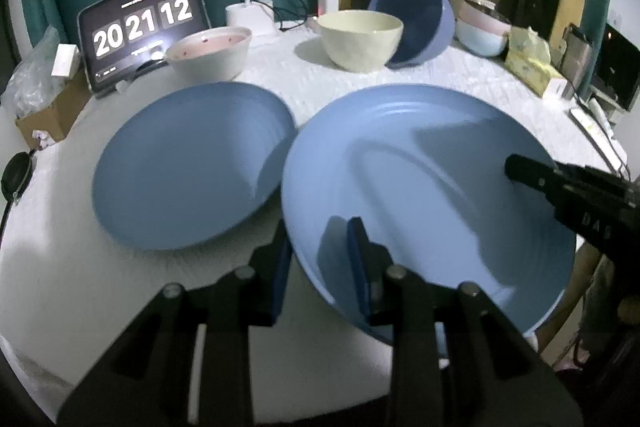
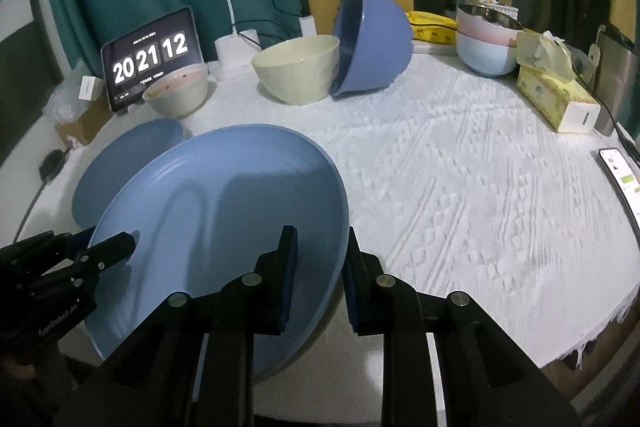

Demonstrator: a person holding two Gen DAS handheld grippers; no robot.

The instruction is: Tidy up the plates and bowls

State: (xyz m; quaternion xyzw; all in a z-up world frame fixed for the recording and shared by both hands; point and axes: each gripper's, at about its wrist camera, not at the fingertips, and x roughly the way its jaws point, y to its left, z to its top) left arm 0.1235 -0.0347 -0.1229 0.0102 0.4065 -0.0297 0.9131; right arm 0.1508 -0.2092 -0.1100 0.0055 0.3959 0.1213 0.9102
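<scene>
You are holding the near plate (image 1: pixel 432 187) by its rim with both grippers, and everything here is placed against that plate.

Far to its left, at the back edge of the table (image 2: pixel 460 187), a tablet (image 1: pixel 142 27) is showing 20 21 12, with a cardboard box (image 1: pixel 44 119) beside it. Just left of the plate, the second plate (image 1: pixel 192 167) is lying flat on the cloth, its rim very close to the held one; whether they are touching cannot be told. Behind that, the pink bowl (image 1: pixel 210 53) is standing upright.

Your left gripper (image 1: pixel 320 267) is clamping the plate's near-left rim, jaws narrow, one pad inside the plate and one outside. The plate is sitting tilted, its near edge out past the table edge.

Behind the plate, the cream bowl (image 2: pixel 298 69) is standing upright, and the blue bowl (image 2: pixel 374 45) is leaning on its side against it, its mouth facing the cream bowl.

Your right gripper (image 2: pixel 320 279) is gripping the plate's right rim, jaws narrow, rim between the pads.

Far right and behind, stacked bowls (image 2: pixel 486 43) are standing next to a tissue box (image 2: pixel 554 99), and a phone (image 2: pixel 620 171) is lying at the table's right edge.
</scene>
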